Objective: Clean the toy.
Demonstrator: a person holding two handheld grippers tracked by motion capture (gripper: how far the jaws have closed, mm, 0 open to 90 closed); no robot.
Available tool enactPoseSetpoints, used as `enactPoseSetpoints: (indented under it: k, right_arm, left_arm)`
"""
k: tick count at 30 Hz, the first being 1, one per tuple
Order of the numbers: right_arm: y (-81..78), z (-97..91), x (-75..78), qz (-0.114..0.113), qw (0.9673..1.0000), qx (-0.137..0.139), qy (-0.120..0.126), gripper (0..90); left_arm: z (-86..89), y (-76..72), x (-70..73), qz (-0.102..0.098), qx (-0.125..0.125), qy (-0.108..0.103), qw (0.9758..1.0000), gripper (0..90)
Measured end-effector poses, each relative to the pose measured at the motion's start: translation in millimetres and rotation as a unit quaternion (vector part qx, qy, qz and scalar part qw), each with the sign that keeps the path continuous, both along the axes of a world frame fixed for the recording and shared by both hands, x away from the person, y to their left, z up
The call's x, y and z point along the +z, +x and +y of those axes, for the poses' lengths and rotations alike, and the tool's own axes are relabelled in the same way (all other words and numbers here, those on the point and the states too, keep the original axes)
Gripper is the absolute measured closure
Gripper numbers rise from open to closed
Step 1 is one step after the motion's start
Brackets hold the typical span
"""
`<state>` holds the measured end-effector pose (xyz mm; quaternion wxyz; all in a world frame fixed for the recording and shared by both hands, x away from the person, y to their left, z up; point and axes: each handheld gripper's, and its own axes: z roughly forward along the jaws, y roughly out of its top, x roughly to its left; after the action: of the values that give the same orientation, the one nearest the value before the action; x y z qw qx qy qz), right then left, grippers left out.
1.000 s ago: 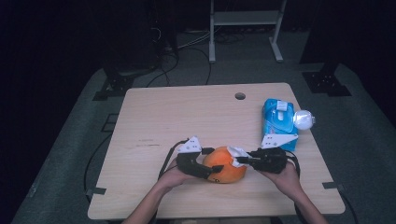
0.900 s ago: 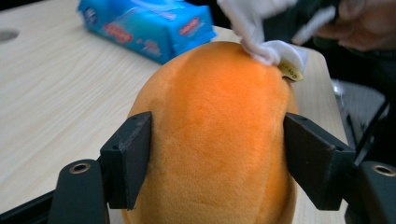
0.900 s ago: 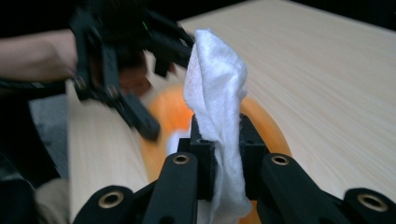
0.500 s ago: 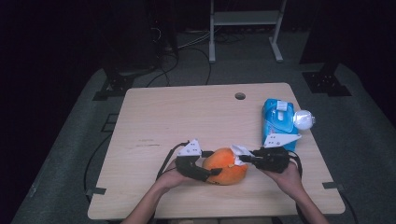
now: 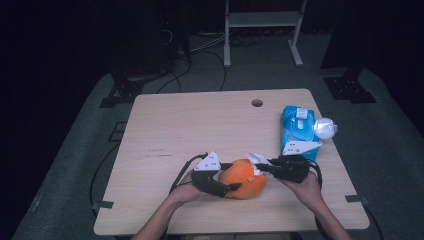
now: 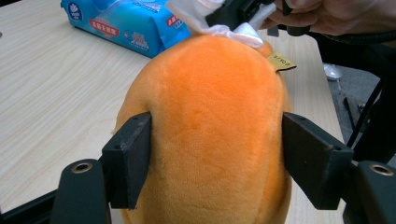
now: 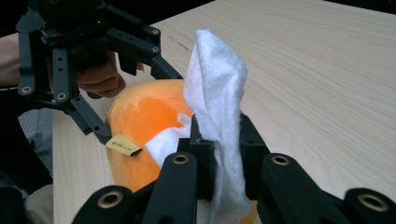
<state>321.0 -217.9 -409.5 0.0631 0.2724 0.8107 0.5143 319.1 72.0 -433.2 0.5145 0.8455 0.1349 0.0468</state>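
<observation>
The orange plush toy [image 5: 243,178] is clamped between the jaws of the left gripper [image 5: 227,187] at the near middle of the bench [image 5: 175,125]. A white wipe [image 7: 215,88] is pinched tight in the right gripper [image 7: 219,154] (pressed on the toy's top). If rubbed hard, the soft toy could be squeezed loose, or the wipe dragged free. A blue wipe pack [image 5: 298,124] lies at the right; the room is dark.
</observation>
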Motion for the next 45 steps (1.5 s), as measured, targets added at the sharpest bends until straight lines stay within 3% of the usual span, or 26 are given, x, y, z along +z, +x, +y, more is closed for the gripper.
enactPoseSetpoints:
  k: [3, 6, 9, 12, 15, 17, 19, 21, 24, 28, 32, 34, 37, 40, 42, 45]
  right_arm:
    - [-0.1, 0.3, -1.2, 0.003, 1.0000, 0.007, 0.003, 79.9]
    - [0.2, -1.4, -2.9, 0.011, 0.9998, 0.017, 0.001, 80.0]
    - [0.9, -3.9, -2.7, 0.012, 0.9998, 0.016, 0.002, 79.9]
    - [-1.2, -0.7, -0.3, 0.006, 0.9999, 0.014, 0.002, 80.0]
    - [-5.6, 8.8, 6.3, -0.003, 0.9994, 0.032, 0.015, 80.0]
    - [-8.3, 18.8, 8.7, -0.014, 0.9988, 0.047, 0.005, 79.9]
    - [-9.8, 22.8, 8.5, -0.019, 0.9986, 0.049, -0.010, 79.9]
    - [-8.0, 19.6, 6.5, -0.013, 0.9987, 0.048, -0.007, 79.9]
    - [-5.8, 10.7, 5.4, -0.007, 0.9991, 0.043, -0.001, 79.7]
    - [-4.9, 6.1, 6.6, -0.007, 0.9994, 0.034, -0.003, 79.8]
    - [-12.2, 20.2, 12.1, -0.018, 0.9984, 0.054, -0.003, 79.9]
    - [-14.6, 26.8, 13.5, -0.028, 0.9975, 0.064, -0.014, 79.8]
    - [-12.5, 23.2, 12.6, -0.024, 0.9976, 0.062, -0.017, 79.8]
    - [-7.6, 10.4, 8.6, -0.013, 0.9988, 0.046, -0.012, 79.7]
    - [-5.3, 2.9, 6.9, -0.008, 0.9992, 0.038, -0.007, 79.5]
    - [-3.4, -0.3, 5.6, -0.005, 0.9995, 0.032, -0.005, 79.5]
  left_arm:
    - [2.7, 4.5, 0.7, 0.025, 0.002, -0.007, 0.9997, 19.8]
    - [5.9, 10.5, 0.0, 0.060, 0.018, -0.032, 0.9975, 15.7]
    - [3.7, 6.5, -0.3, 0.037, 0.015, -0.022, 0.9990, 24.3]
    - [-1.5, 1.1, 2.4, 0.012, 0.011, -0.007, 0.9998, 26.7]
    - [-9.5, -6.2, 4.5, -0.011, -0.002, 0.007, 0.9999, 27.3]
    - [-12.1, -8.2, 5.1, -0.018, -0.007, 0.015, 0.9997, 25.7]
    - [-8.6, -4.9, 4.5, -0.003, -0.005, 0.005, 1.0000, 20.3]
    - [-3.9, 1.5, 3.0, 0.026, 0.008, -0.014, 0.9995, 15.5]
    - [-1.6, 8.7, -2.4, 0.066, 0.023, -0.024, 0.9973, 9.7]
    - [-4.1, 6.0, -0.2, 0.053, 0.021, -0.016, 0.9982, 22.2]
    - [-12.2, -2.0, 4.7, 0.022, 0.020, 0.003, 0.9996, 24.4]
    - [-13.1, -3.6, 4.9, 0.015, 0.018, 0.011, 0.9997, 23.6]
    - [-8.6, 1.2, 1.7, 0.034, 0.017, -0.003, 0.9993, 18.5]
    - [-6.4, 7.9, -2.4, 0.066, 0.031, -0.010, 0.9973, 9.8]
    - [-6.5, 10.9, -6.3, 0.084, 0.032, -0.018, 0.9958, 8.7]
    - [-6.1, 11.5, -8.7, 0.086, 0.026, -0.018, 0.9958, 13.1]
